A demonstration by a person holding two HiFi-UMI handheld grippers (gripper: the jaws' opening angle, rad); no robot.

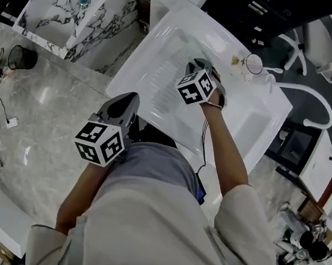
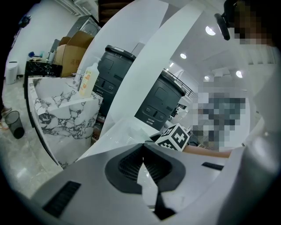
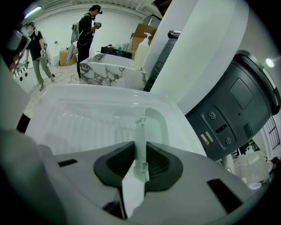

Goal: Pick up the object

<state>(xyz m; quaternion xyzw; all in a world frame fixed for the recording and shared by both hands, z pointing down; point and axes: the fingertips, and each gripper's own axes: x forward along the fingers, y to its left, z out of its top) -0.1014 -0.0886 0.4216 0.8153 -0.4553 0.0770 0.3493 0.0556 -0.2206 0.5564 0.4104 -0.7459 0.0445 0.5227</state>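
My right gripper (image 3: 139, 165) is shut on a thin translucent white plastic strip (image 3: 140, 132) that stands upright between its pads, over the ribbed floor of a white basin (image 3: 88, 118). In the head view this gripper (image 1: 200, 65) reaches into the middle of the basin (image 1: 159, 49), and its marker cube hides the strip. My left gripper (image 1: 127, 101) hovers at the basin's near edge. Its jaws (image 2: 143, 151) meet at the tips with nothing between them. The right gripper's marker cube (image 2: 174, 137) shows just beyond them.
A marble-patterned basin (image 1: 79, 8) with a soap bottle (image 2: 89, 79) stands to the left. A glass (image 1: 254, 64) sits on the white basin's far corner. Dark grey machines (image 3: 237, 105) stand behind, a black bin (image 1: 21, 57) on the floor. Two people (image 3: 85, 35) are far off.
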